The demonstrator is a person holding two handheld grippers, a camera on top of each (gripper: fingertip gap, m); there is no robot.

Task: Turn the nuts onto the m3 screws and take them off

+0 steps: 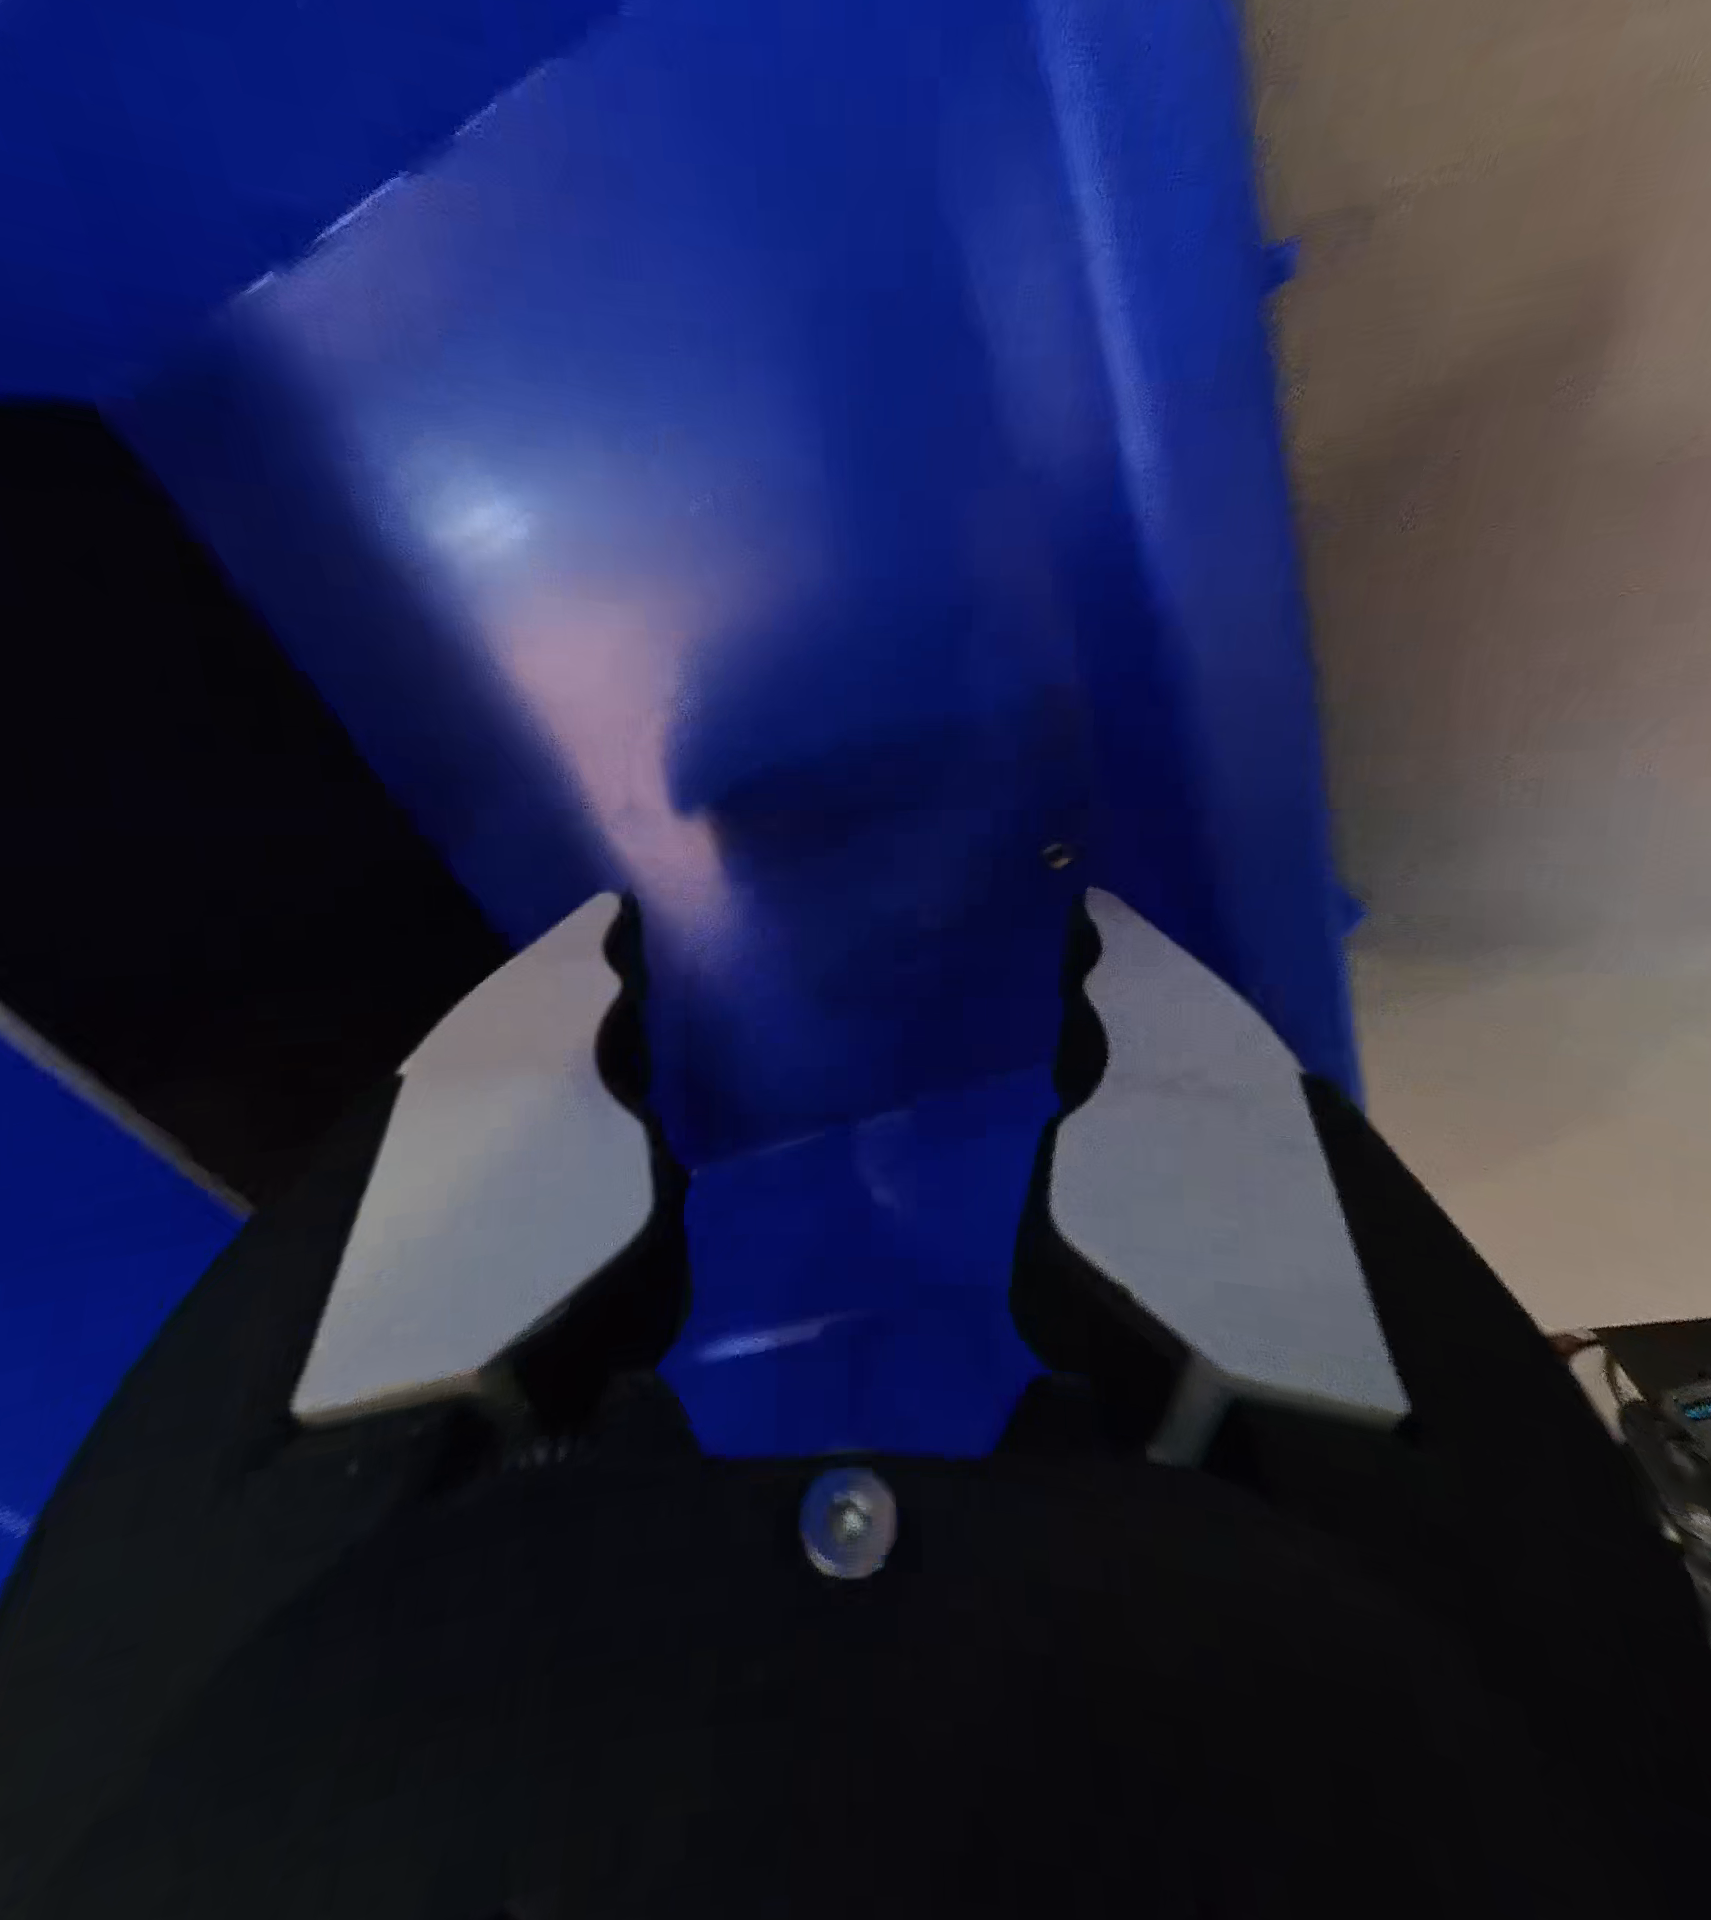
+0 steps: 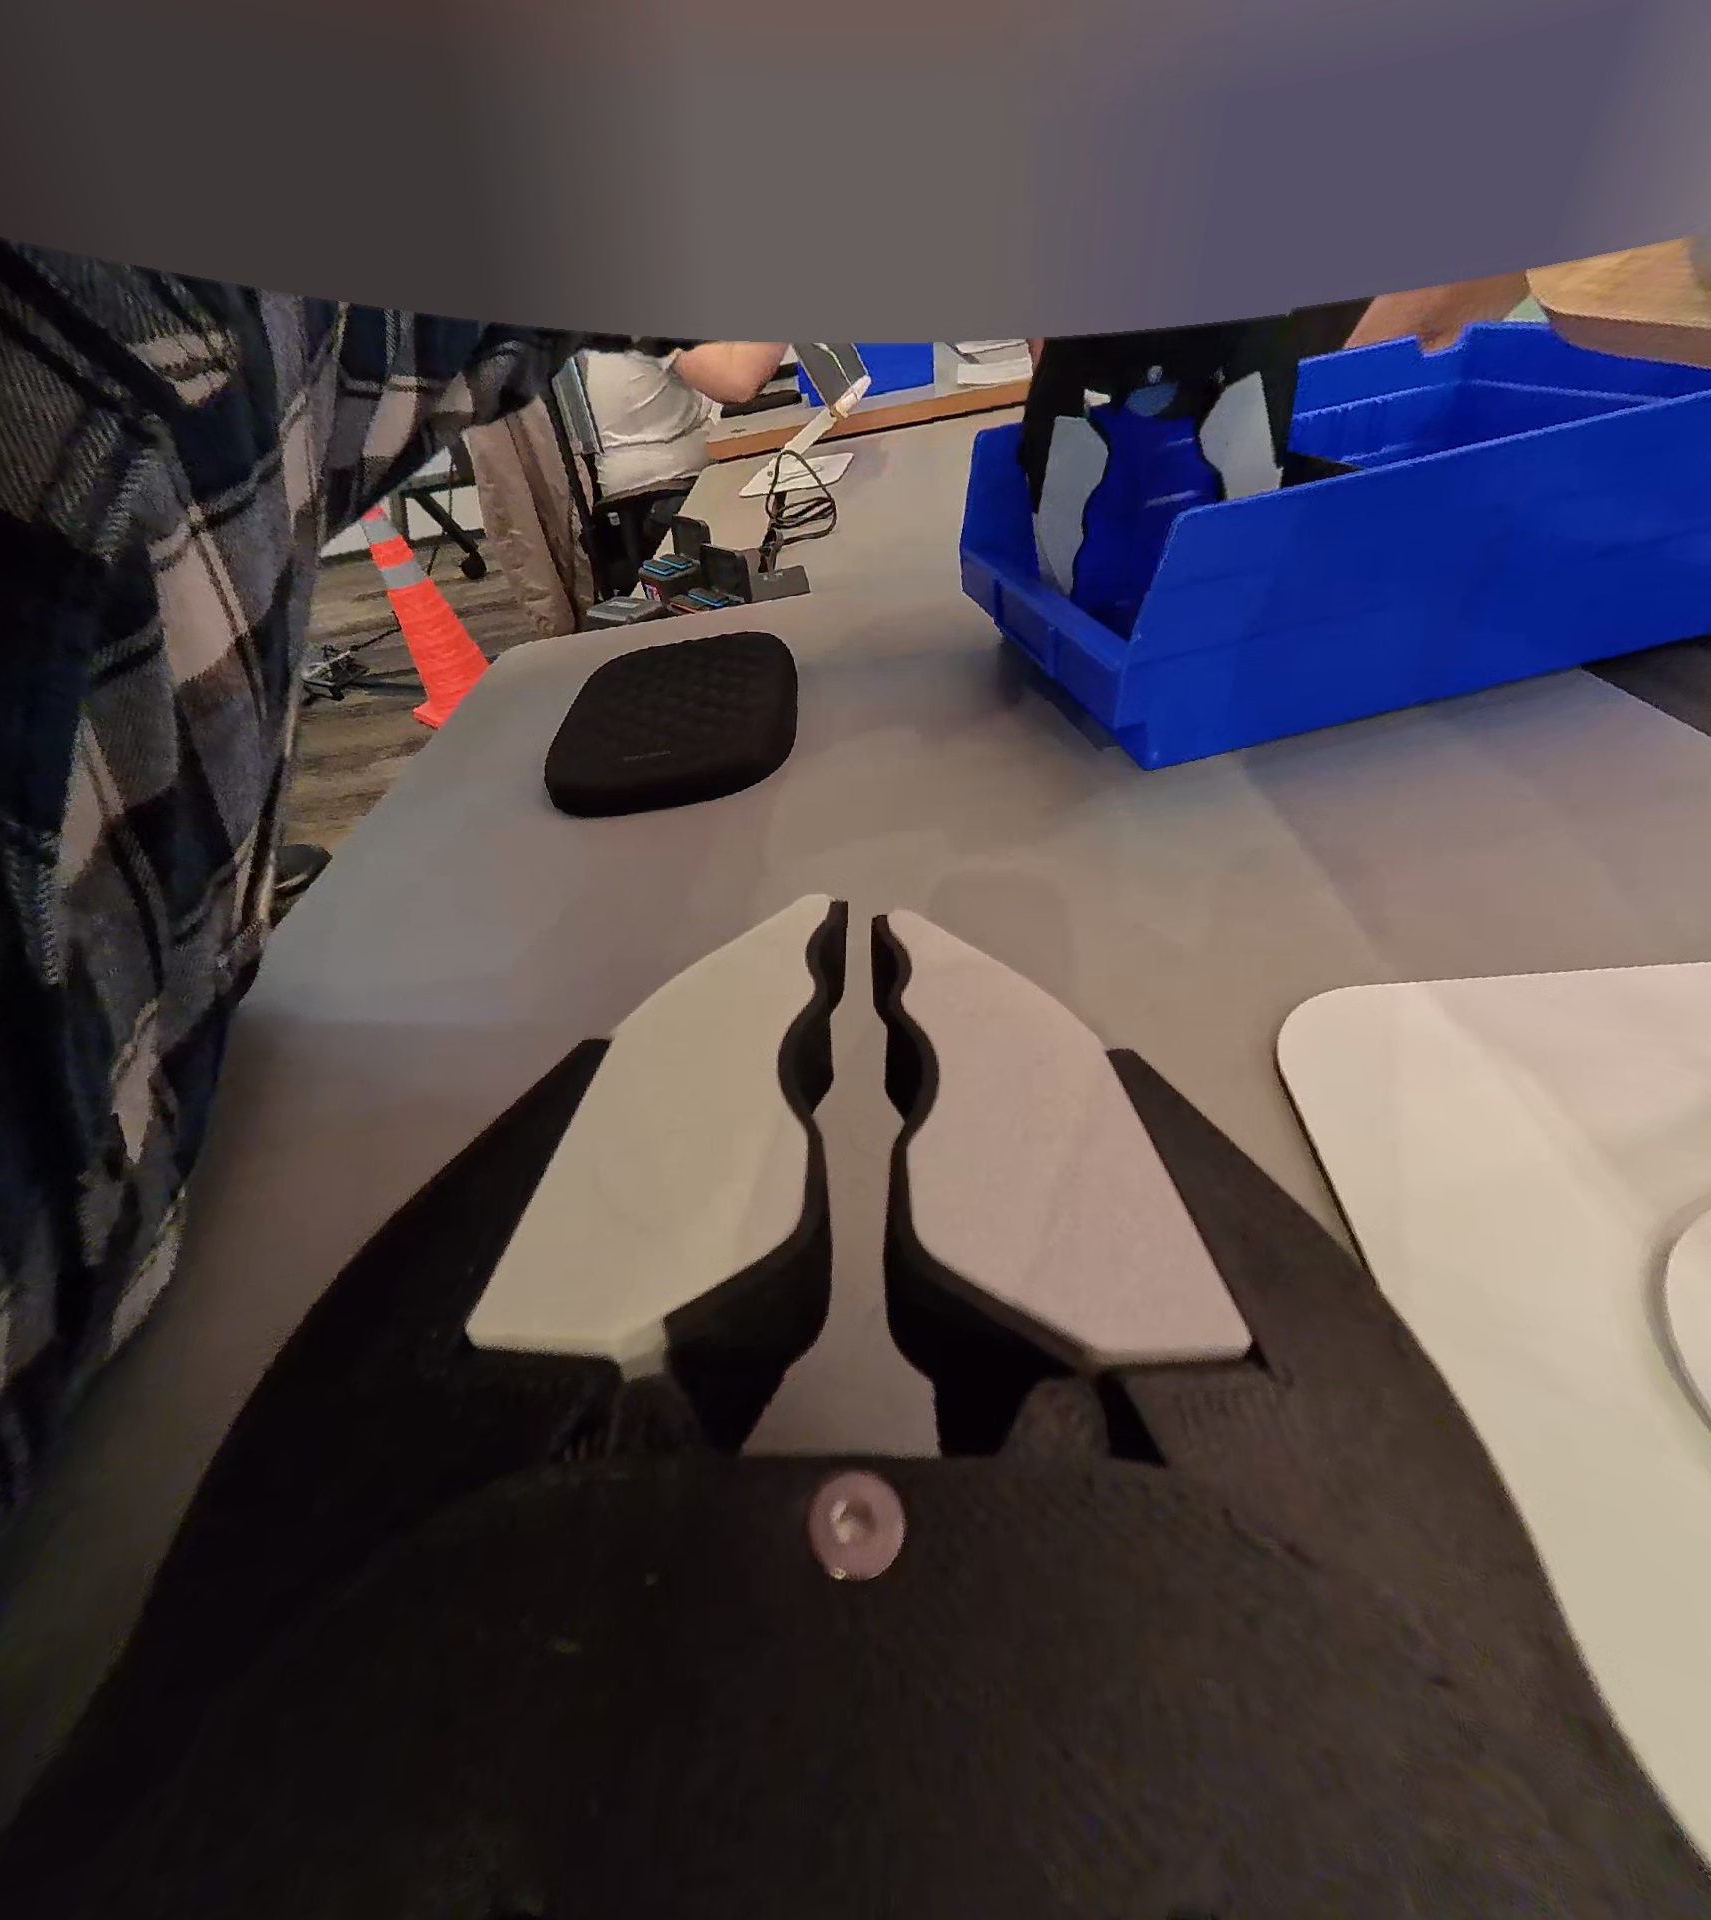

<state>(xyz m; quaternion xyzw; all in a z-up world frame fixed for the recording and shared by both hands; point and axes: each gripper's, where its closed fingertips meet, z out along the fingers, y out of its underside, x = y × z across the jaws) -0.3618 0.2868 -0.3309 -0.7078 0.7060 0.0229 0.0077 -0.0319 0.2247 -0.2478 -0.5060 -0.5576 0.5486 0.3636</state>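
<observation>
L tongs (image 1: 856,914) are part-spread and straddle the low front wall of a blue bin (image 1: 778,520); the wall runs between the two fingers (image 1: 622,997) right back to the tong body. Blue plastic fills the whole gap, but the view is smeared, so can't tell if the pads actually press on it or just flank it. From the R wrist view the same L tongs (image 2: 1147,509) come down from above onto the bin's (image 2: 1453,582) open front end, one finger outside the wall, one inside. The bin sits on the grey worktop (image 2: 1090,831) toward its far right part, w/ its right end over a darker strip.

R tongs (image 2: 858,914) are narrow, almost closed, a thin slit between the tips w/ nothing in it. They hover low over bare worktop near the front edge. Nearest things: a black cushioned pad (image 2: 672,722) ahead-left, near the left edge, and a white mat (image 2: 1516,1195) just to the right. Beyond the far left corner a person in a plaid shirt (image 2: 51,727) and an orange cone (image 2: 425,623) on the floor.

Risks, as I judge them: only one thin wall sits in the L tongs, at one end, so if lifted the bin could pivot and droop or slip out. If the pads aren't seated, the smooth plastic may slide. A drag could catch on the dark strip's edge.
</observation>
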